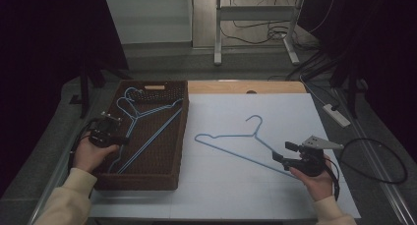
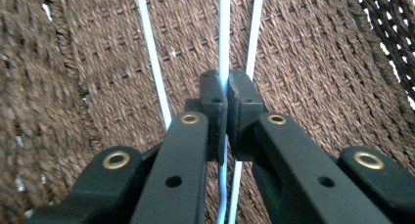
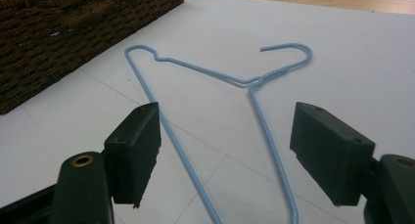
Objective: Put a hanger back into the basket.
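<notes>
White paper covers the table (image 1: 275,195) under my hands, with dark floor and cables beyond its far edge. My left claw (image 1: 119,136) sits inside the brown woven basket (image 1: 147,183), and its own view has the jaws pressed together on one thin blue wire of a hanger (image 2: 224,48), with two more blue wires running alongside over the weave. I judge this to be the laying-down step: that hanger (image 1: 142,131) looks to be already low in the basket, so the next move calls for me to spread these jaws and lift straight out without dragging the wire.

My right claw (image 1: 281,153) waits with its jaws spread wide and nothing between them. Just ahead of it, flat on the paper, lies the second blue wire hanger (image 1: 236,141), its hook pointing away from me; its long lower bar runs toward the claw's gap. That one I would pinch on a straight run of wire next.

From the high view I get the layout of basket and both hangers, but not the pinch. My left gripper view settles the grip, and the right gripper view (image 3: 225,150) makes plain how the loose hanger (image 3: 195,72) lines up between the pads (image 3: 137,145).
</notes>
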Tool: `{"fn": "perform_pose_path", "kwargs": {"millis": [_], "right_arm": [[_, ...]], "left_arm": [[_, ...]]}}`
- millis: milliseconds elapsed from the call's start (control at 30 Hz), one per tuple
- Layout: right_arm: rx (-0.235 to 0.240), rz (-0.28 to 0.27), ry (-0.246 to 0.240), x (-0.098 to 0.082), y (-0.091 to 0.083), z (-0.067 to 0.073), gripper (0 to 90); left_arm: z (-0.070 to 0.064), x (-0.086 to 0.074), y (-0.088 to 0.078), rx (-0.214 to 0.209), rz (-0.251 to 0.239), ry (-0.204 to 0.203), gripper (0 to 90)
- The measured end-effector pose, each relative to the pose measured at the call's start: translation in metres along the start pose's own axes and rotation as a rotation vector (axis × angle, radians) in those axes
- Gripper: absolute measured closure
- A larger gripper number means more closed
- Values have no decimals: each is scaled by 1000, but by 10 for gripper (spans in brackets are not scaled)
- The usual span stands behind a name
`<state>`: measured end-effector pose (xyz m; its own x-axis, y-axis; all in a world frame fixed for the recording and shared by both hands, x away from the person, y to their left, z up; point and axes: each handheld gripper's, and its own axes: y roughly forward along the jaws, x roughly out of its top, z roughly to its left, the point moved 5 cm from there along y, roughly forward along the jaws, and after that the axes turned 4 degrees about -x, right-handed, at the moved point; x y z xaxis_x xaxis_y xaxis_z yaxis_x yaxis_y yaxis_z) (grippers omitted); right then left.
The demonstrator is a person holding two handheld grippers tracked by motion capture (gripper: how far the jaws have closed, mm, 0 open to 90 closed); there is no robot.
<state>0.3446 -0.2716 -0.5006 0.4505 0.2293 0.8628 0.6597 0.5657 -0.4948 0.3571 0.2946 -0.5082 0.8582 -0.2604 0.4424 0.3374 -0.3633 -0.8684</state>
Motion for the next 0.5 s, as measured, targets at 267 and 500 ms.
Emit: {"fn": "perform_pose_path", "kwargs": {"millis": [267, 500], "right_arm": [[4, 0, -1, 0, 0, 1, 275], [4, 1, 0, 0, 0, 1, 273]], "left_arm": [[3, 4, -8, 59, -90, -11, 539], [-11, 6, -34, 47, -234, 34, 346]]}}
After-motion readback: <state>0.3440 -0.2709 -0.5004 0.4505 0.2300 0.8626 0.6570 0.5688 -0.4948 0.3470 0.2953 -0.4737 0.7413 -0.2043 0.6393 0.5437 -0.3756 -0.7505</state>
